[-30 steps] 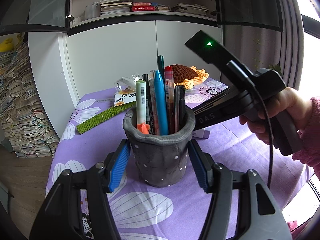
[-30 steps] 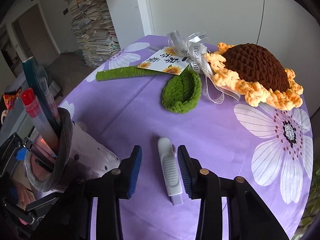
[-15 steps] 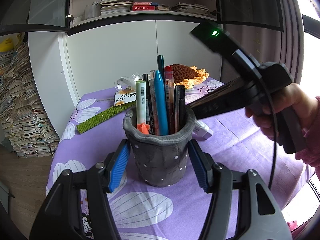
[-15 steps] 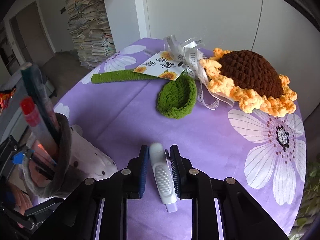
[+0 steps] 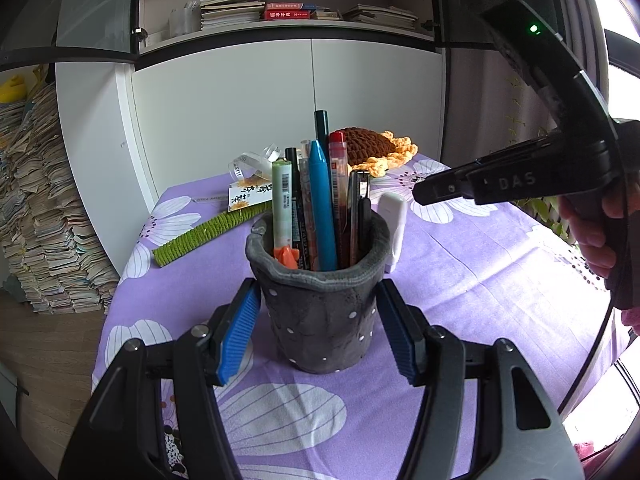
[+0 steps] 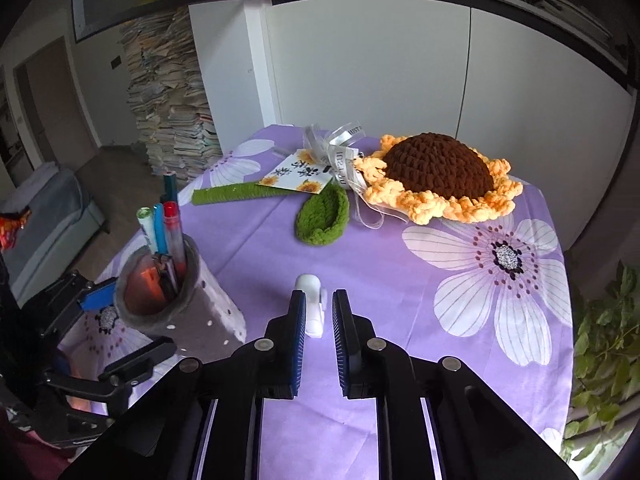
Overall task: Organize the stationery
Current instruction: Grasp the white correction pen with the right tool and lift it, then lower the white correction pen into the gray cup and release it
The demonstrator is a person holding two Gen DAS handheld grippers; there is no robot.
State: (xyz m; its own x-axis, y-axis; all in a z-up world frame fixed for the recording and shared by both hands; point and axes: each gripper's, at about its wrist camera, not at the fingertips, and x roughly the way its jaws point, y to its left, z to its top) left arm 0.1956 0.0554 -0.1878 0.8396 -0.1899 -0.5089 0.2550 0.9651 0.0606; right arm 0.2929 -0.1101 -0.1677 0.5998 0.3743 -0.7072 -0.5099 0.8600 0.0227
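The left gripper [image 5: 318, 326] clamps the grey pen cup [image 5: 320, 300] on the purple cloth [image 5: 460, 280] — blue pads tight against both sides, pens [image 5: 320, 200] standing inside. Just behind the cup, the right gripper [image 6: 319, 312] has been closing its jaws on a white corrector [image 6: 312, 304] (small, rounded top) and holds it in the air with its lower end hanging. Farther back lie a green leaf [image 6: 322, 220], a green stem [image 6: 228, 194] and a crochet sunflower [image 6: 436, 176].
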